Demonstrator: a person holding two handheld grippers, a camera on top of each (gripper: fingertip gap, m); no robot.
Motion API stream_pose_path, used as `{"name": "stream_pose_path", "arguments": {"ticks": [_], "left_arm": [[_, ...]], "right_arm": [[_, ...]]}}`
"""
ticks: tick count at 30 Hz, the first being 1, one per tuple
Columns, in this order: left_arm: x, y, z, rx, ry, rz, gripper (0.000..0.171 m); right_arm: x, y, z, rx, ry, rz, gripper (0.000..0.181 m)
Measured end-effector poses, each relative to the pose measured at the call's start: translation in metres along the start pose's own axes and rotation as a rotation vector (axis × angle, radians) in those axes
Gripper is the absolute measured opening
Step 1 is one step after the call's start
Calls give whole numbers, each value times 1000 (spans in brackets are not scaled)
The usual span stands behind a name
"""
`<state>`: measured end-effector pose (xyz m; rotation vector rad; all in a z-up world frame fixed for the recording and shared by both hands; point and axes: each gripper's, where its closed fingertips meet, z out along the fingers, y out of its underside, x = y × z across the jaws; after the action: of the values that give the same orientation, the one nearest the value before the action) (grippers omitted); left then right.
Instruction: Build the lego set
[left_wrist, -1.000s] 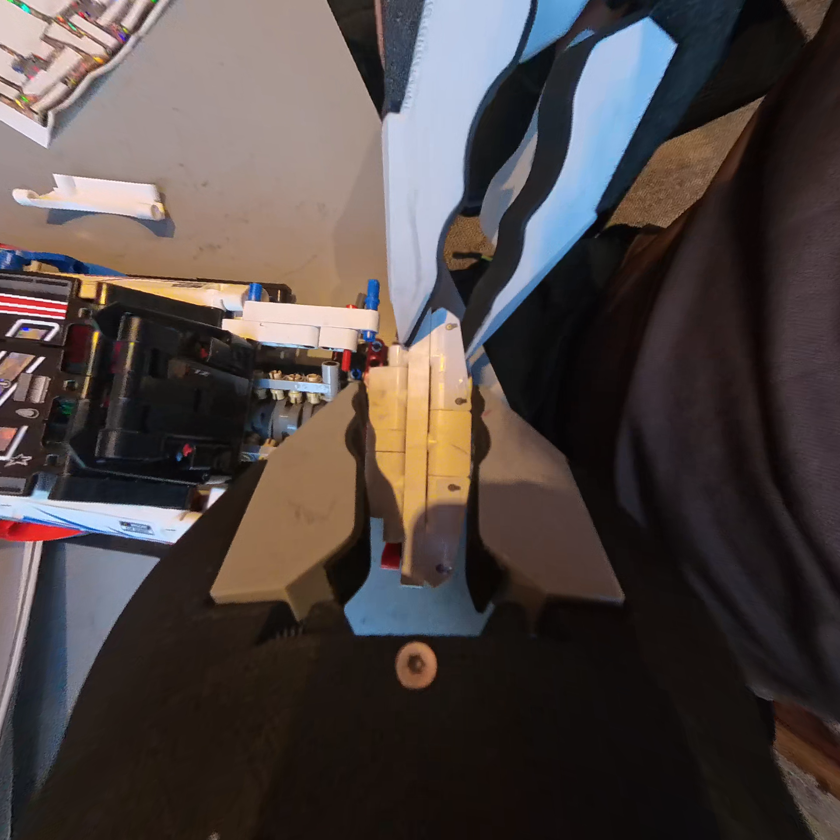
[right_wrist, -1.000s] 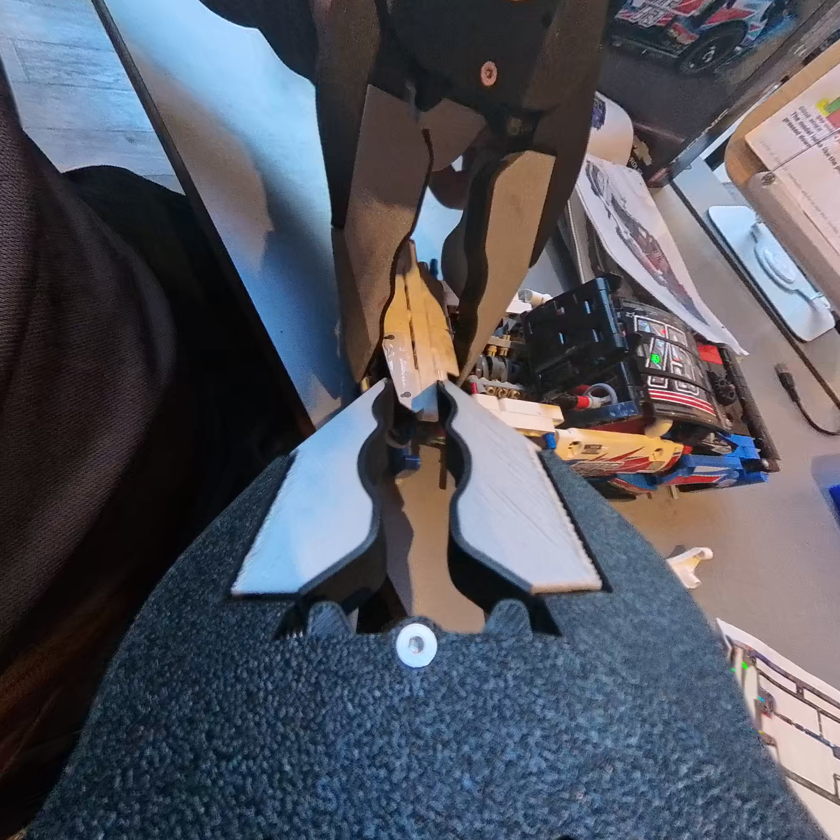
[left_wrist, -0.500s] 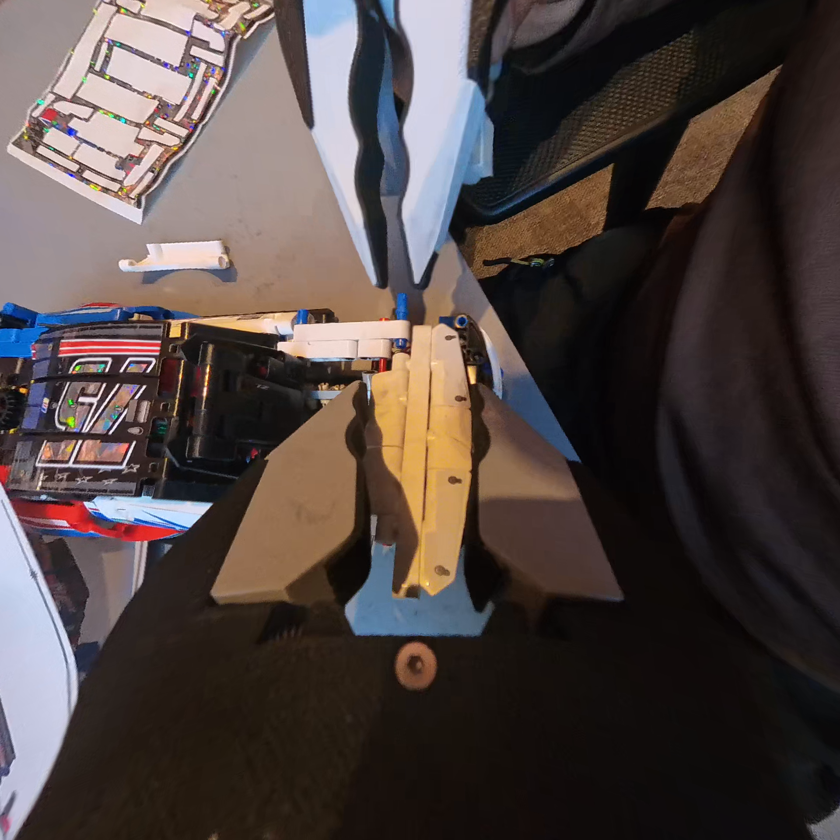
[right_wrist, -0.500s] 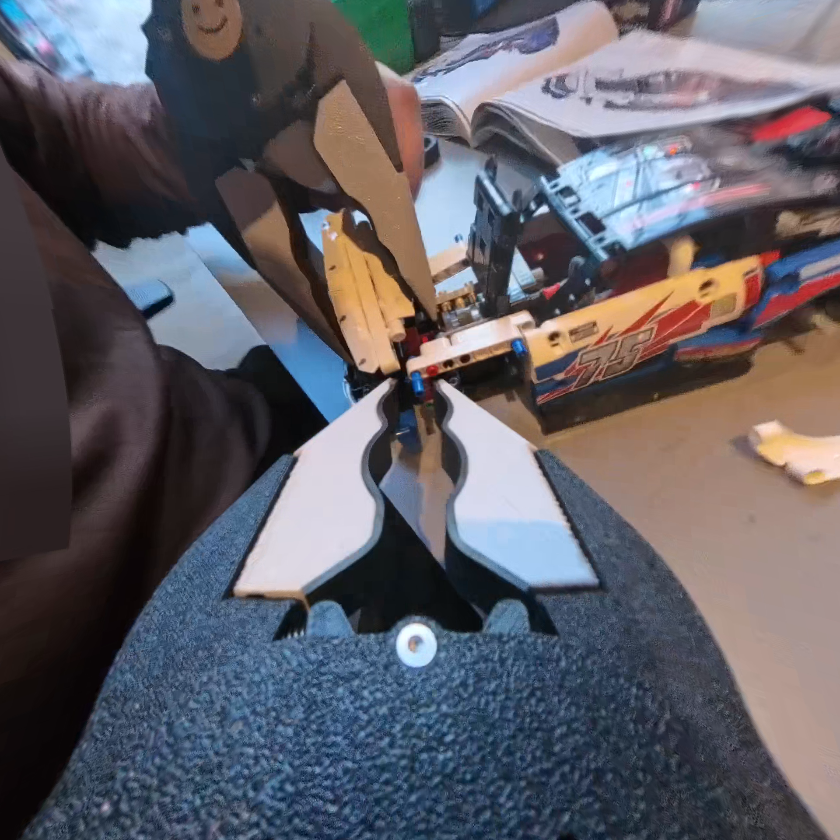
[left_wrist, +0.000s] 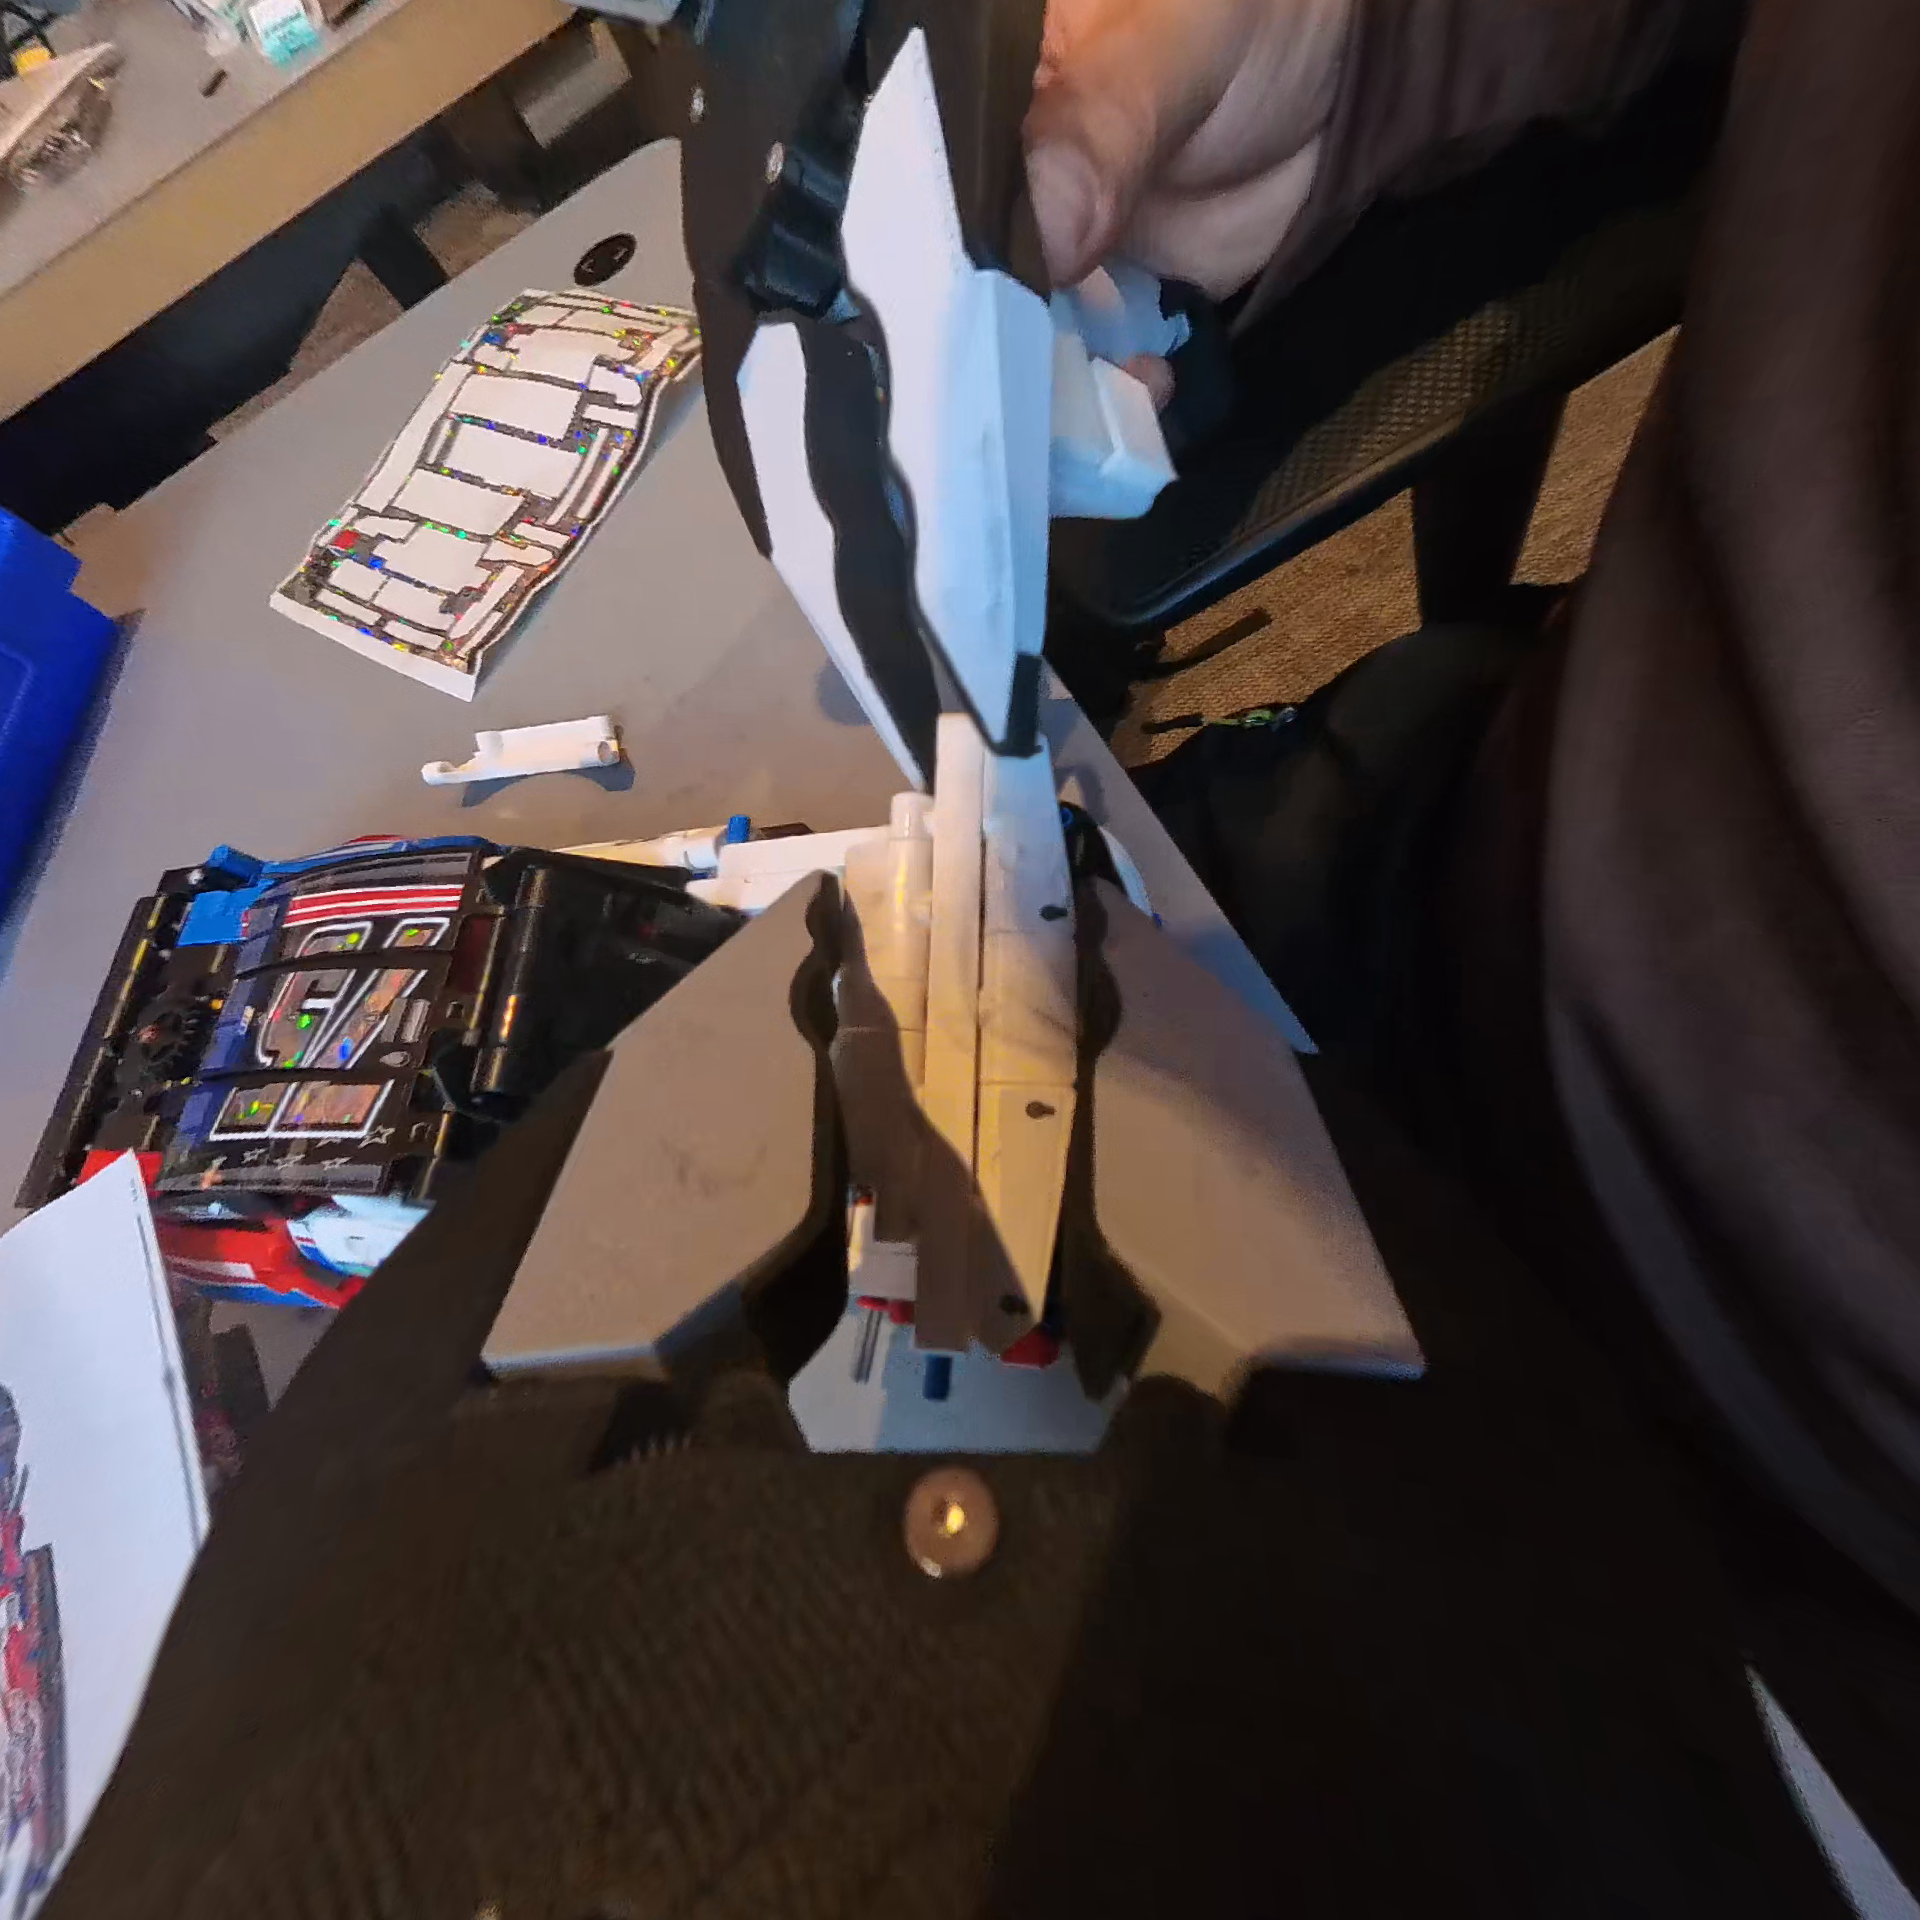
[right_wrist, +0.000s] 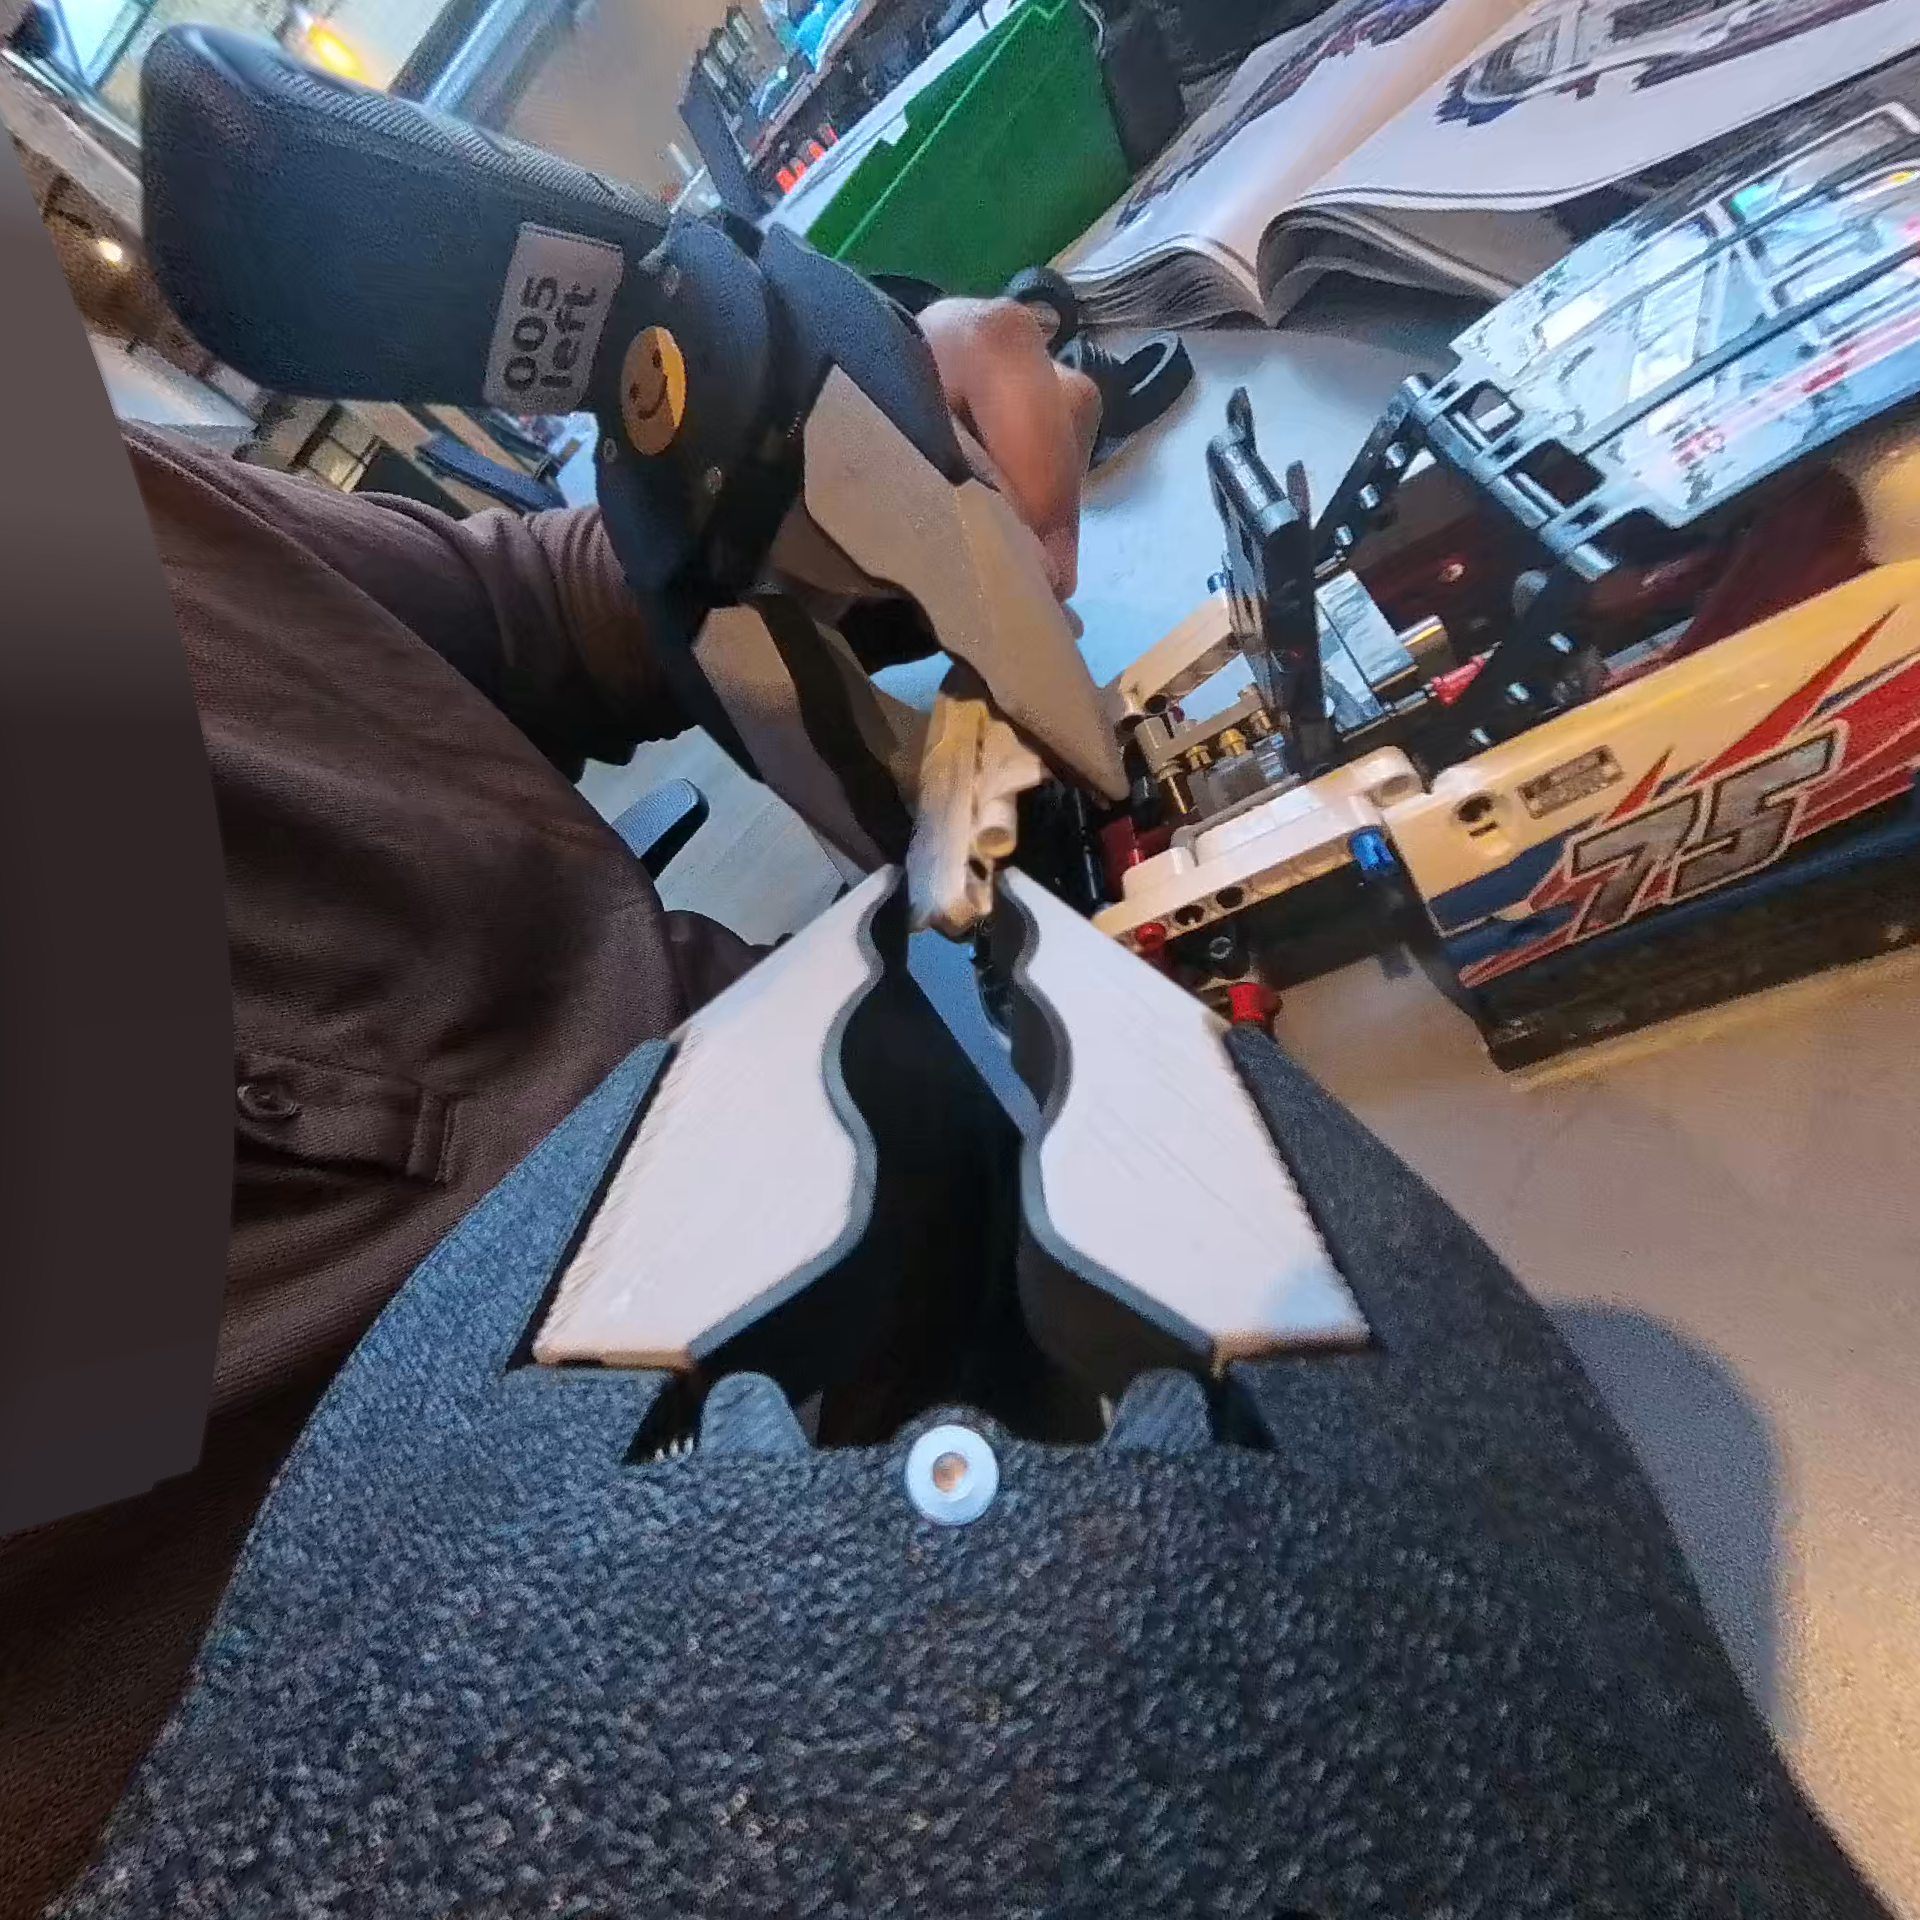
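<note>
A lego race car (left_wrist: 312, 1018) with a black stickered roof and a white, red and blue side (right_wrist: 1621, 831) lies on the grey table. My left gripper (left_wrist: 956, 904) is shut on a long white panel assembly (left_wrist: 997, 1039) at the car's near end, by the table edge. My right gripper (right_wrist: 951, 894) comes from the opposite side, and its tips close on the panel's far end (right_wrist: 961, 821). It shows in the left wrist view (left_wrist: 971, 743) from above. The left gripper (right_wrist: 987, 790) shows in the right wrist view, held by a hand.
A loose white piece (left_wrist: 525, 748) and a sticker sheet (left_wrist: 488, 478) lie beyond the car. A blue bin (left_wrist: 42, 665) stands at the left, and a booklet page (left_wrist: 83, 1455) is near left. An open instruction book (right_wrist: 1455, 156) and a green bin (right_wrist: 977, 156) lie behind the car. The tips of both grippers are at nearly the same place. Left tips and right tips are each some 20 cm from the loose white piece (left_wrist: 525, 748).
Half a second ago my right gripper's tips were off the panel, by a blue pin. They now sit on the panel's far end. My left gripper keeps its hold.
</note>
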<state>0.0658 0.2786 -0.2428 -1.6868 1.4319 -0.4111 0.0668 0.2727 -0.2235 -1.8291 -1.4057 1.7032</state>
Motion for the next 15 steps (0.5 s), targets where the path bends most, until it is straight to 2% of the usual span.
{"name": "stream_pose_path", "arguments": {"ticks": [2,8,15], "left_arm": [[0,-2,2,17,-11,17,43],[2,6,4,-34,-23,-4,42],[-3,10,1,-69,-57,-5,41]], "right_arm": [[3,3,3,-16,-2,23,15],[8,9,5,-29,-11,61,8],[15,8,5,-20,16,71,8]]}}
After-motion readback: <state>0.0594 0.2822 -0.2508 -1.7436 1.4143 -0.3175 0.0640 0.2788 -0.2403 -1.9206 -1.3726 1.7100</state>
